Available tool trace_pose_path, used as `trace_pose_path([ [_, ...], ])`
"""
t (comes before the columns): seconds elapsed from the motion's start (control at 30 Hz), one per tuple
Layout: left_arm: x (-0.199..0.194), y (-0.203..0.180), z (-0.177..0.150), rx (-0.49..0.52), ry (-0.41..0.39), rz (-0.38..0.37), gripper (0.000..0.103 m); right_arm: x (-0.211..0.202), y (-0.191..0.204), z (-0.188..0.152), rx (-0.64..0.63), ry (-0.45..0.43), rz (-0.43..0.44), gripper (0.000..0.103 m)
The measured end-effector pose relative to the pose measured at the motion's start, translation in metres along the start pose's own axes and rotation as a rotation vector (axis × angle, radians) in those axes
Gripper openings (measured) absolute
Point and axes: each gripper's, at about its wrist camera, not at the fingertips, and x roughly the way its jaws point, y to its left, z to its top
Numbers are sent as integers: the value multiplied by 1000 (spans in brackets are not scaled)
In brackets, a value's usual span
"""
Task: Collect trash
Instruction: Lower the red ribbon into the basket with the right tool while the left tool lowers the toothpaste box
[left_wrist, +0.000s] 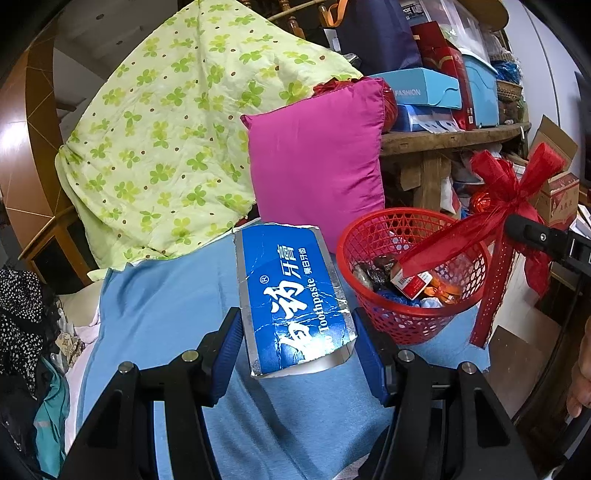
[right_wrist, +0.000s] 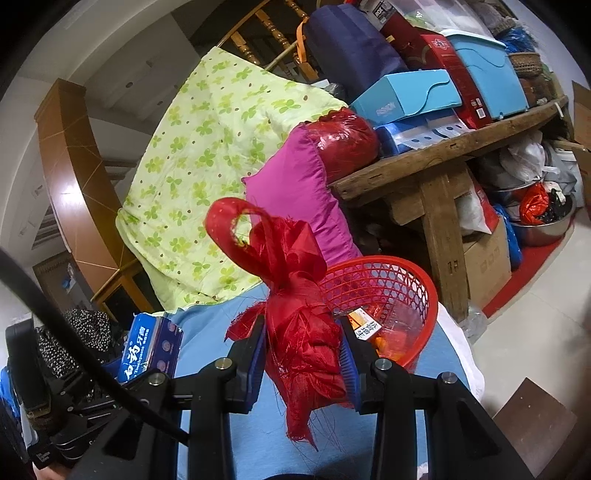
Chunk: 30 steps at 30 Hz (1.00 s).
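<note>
Crumpled blue toothpaste box (left_wrist: 295, 295) at 6 o'clock; red ribbon bow (right_wrist: 303, 332) bunched over red mesh basket (right_wrist: 417, 291), part-filled.

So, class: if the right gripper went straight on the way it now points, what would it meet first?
Probably the red basket. The right gripper, shut on the red ribbon, points at its near rim, just ahead. Depth is unclear, so it might pass above the rim.
</note>
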Motion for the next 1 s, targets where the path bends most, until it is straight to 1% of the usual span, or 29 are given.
trace_pose_path([
  [0.57,13,-5,-1,14,19,-21,61,-1,-12,-1,26,-6,-30,39],
  [1.0,35,-7,6,18,35,-41,61,16,-25,6,46,1,-60,39],
])
